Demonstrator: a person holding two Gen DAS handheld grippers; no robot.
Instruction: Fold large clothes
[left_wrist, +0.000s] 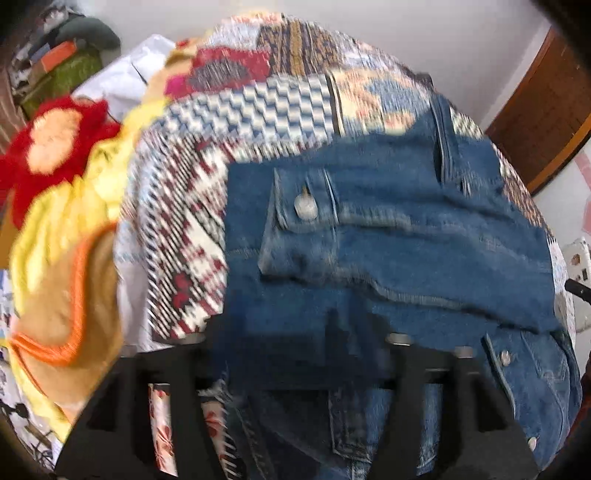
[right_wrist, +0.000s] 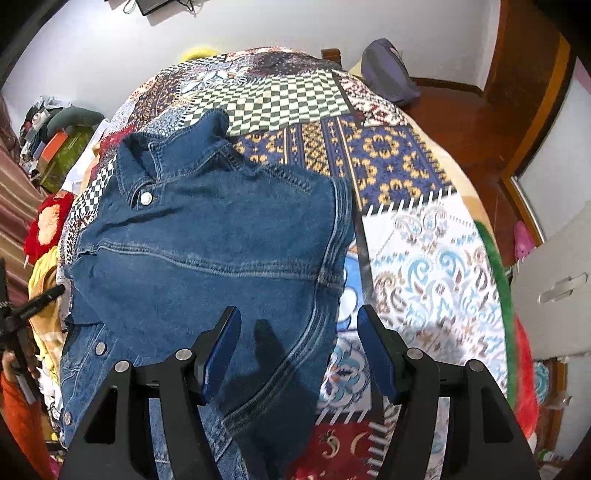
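Because denim is thick and fairly heavy, the denim jacket (right_wrist: 207, 240), spread on the patchwork bedspread (right_wrist: 424, 240) of the bed, should hold a crease but resist sharp folds. Left to right: the left gripper (left_wrist: 295, 354) hangs blurred over it, jaws apart, apparently empty; the right gripper (right_wrist: 295, 350) hovers half open, holding nothing. Seams, hem and collar (right_wrist: 144, 162) look like the firmest places to pinch.

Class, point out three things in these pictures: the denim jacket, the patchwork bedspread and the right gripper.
denim jacket (right_wrist: 207, 236), right wrist view, on its blue back panel.
patchwork bedspread (right_wrist: 391, 155), right wrist view, on the blue and yellow patch.
right gripper (right_wrist: 299, 350), right wrist view, midway between its open blue fingertips.
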